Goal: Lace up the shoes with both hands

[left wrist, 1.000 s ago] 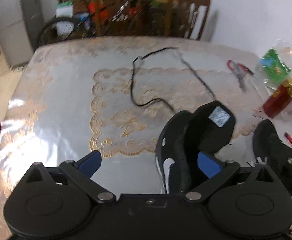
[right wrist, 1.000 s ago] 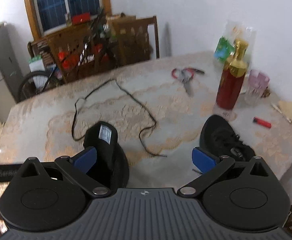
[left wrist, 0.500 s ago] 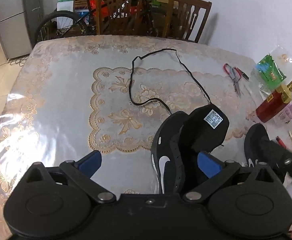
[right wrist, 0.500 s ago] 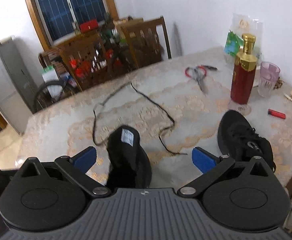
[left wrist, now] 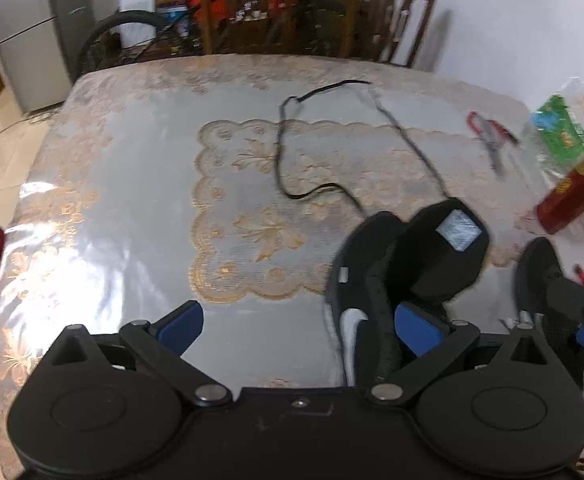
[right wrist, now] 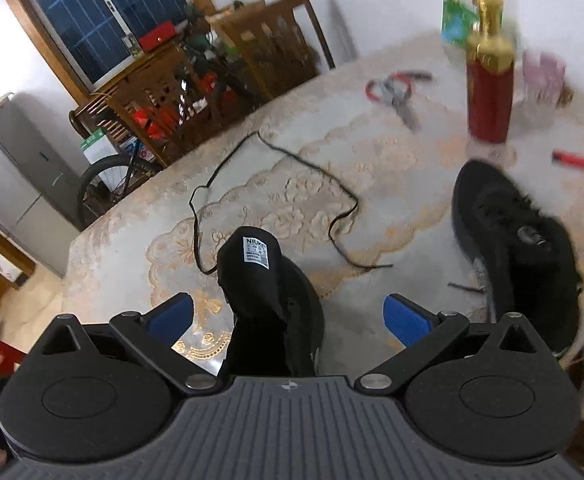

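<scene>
Over the last second both cameras have swung and blurred, yet the loose black shoelace (right wrist: 275,184) keeps its same looping sprawl on the glossy, lace-patterned table (left wrist: 131,208), so threading seems no nearer. The left gripper (left wrist: 298,322) and right gripper (right wrist: 287,312) hang with jaws spread wide, holding nothing. The laceless black sneaker (right wrist: 275,304) stands nearest, padded tongue flipped up; its soft-mesh mate (right wrist: 520,240), laced, sits to the right, near a red bottle (right wrist: 490,92).
</scene>
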Available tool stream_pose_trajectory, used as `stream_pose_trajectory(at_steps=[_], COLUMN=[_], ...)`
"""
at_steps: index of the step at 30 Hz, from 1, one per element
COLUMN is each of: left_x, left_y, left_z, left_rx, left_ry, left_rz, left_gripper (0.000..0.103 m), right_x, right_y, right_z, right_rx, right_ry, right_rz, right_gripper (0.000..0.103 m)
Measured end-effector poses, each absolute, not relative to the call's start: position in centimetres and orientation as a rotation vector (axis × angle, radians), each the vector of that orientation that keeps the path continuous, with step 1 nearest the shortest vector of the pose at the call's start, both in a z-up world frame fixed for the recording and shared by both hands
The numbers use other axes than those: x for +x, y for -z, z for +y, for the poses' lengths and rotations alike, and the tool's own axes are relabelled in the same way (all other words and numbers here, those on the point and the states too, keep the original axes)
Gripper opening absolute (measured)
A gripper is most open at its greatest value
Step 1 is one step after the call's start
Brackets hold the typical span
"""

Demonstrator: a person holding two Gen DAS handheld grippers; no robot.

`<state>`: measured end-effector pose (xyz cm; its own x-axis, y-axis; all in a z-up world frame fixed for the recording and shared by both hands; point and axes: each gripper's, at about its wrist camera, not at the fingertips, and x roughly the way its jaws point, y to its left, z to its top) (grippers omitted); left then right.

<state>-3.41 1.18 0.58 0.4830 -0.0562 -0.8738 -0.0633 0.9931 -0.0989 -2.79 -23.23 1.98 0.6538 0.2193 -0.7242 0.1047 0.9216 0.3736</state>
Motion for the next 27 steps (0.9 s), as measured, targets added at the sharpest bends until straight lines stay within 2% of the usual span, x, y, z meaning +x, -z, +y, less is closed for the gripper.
stream_pose_trajectory(at_steps=[8, 10, 11, 13, 14, 15, 18, 27], left_x=[-0.6, -0.5, -0.6, -0.7, -0.7, -0.8, -0.8, -1.5], left_y=[2.7, 3.0, 3.1, 3.2, 3.3, 3.4, 4.0, 5.8], left_z=[2.1, 2.6, 2.9, 3.2, 3.3, 3.2, 2.9, -0.7], left_rx=[-0.139, -0.152, -0.16, -0.165, -0.162, -0.157, -0.147, -0.096], left_ry=[-0.049, -0.064, -0.072, -0.084, -0.089, -0.095, -0.096, -0.043], left_rz=[1.195, 1.203, 1.208, 1.222, 1.227, 1.231, 1.247, 1.284], left_gripper=[0.103, 0.103, 0.103, 0.103, 0.103, 0.103, 0.103, 0.103], right_x=[5.4, 6.6, 7.2, 8.4, 9.0, 9.6, 8.5, 6.2], right_y=[0.9, 1.7, 2.1, 2.9, 3.3, 3.7, 3.0, 2.3], right_z=[-20.4, -19.8, -19.6, -19.0, -18.7, -18.4, -17.9, -19.0], right_rx=[0.084, 0.064, 0.054, 0.034, 0.024, 0.014, -0.061, -0.176], right_ry=[-0.371, -0.418, -0.441, -0.488, -0.512, -0.535, -0.592, -0.724], right_rz=[0.951, 0.978, 0.991, 1.018, 1.031, 1.044, 1.019, 0.992], right_gripper=[0.096, 0.089, 0.08, 0.054, 0.026, 0.021, 0.017, 0.013])
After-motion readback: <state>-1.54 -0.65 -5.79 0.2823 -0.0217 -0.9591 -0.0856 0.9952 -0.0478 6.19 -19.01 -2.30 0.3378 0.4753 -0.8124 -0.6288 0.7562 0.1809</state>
